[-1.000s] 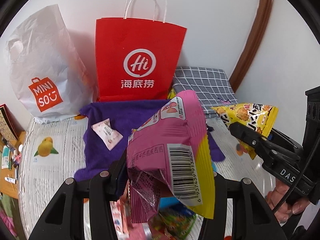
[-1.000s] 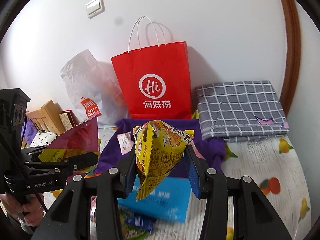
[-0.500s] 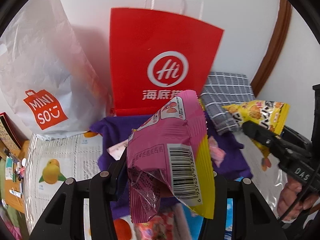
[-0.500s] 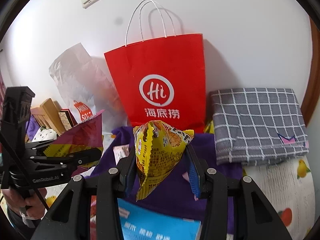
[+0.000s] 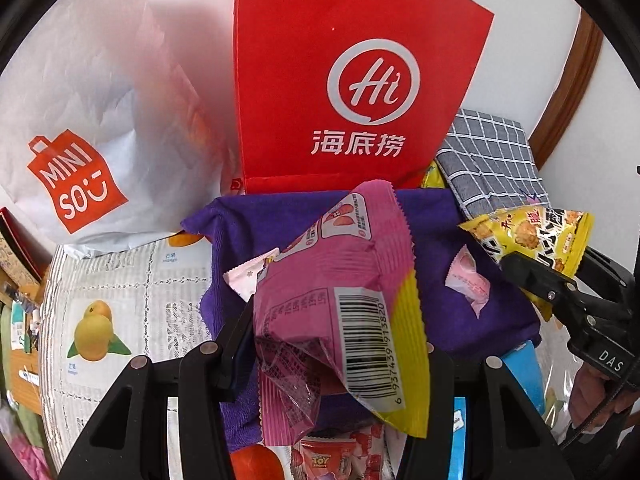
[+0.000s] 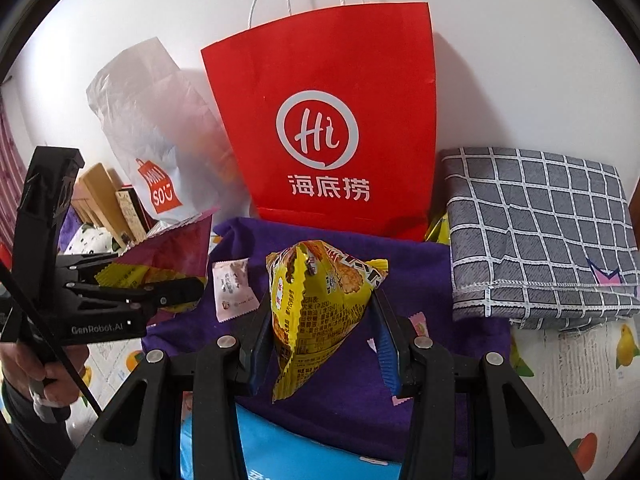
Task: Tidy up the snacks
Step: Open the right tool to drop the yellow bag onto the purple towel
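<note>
Left hand-held gripper (image 5: 336, 344) clamped on pink snack pack (image 5: 340, 300), long axis running up and away from the fingers toward the red paper bag (image 5: 352, 80). Right hand-held gripper (image 6: 324, 328) clamped on yellow snack pack (image 6: 316, 300), crimped tip up. Both packs hang above the purple cloth (image 6: 340, 380), just in front of the red bag, whose mouth is higher up and out of sight. Left looks slightly nearer. Likely next move: lift over the rim, then drop. Two small candy packets (image 6: 232, 288) lie loose on the cloth.
</note>
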The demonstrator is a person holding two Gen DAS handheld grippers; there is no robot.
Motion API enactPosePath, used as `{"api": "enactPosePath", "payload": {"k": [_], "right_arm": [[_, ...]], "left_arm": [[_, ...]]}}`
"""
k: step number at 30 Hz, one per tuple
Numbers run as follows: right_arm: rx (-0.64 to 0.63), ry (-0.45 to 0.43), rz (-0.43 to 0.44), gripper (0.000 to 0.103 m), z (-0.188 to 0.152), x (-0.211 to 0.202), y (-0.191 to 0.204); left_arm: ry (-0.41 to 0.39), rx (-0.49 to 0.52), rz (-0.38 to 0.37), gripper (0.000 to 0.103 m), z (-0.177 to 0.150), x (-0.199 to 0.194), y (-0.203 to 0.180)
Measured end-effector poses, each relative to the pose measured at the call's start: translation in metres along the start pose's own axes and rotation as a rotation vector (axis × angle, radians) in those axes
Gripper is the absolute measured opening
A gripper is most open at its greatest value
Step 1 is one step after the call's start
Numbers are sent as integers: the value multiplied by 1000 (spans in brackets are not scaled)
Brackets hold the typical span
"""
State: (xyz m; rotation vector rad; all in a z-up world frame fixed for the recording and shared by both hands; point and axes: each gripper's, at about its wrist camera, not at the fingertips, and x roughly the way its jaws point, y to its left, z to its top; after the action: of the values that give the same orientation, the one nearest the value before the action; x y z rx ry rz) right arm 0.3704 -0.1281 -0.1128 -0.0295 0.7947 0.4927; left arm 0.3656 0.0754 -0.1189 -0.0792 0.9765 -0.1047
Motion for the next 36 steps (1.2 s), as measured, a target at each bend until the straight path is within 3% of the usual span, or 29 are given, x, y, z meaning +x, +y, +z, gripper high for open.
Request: {"api": "enactPosePath", "payload": {"k": [11, 20, 36], "right_arm": [[-100, 101, 26, 45, -19, 28, -7], [-96, 185, 67, 45, -28, 47, -7], [-102, 241, 16, 45, -32, 62, -7]], "left_arm": [[45, -12, 3, 49, -4, 18, 2], [82, -11, -11, 49, -7, 28, 0], [110, 1, -12, 49, -10, 37, -3]]}}
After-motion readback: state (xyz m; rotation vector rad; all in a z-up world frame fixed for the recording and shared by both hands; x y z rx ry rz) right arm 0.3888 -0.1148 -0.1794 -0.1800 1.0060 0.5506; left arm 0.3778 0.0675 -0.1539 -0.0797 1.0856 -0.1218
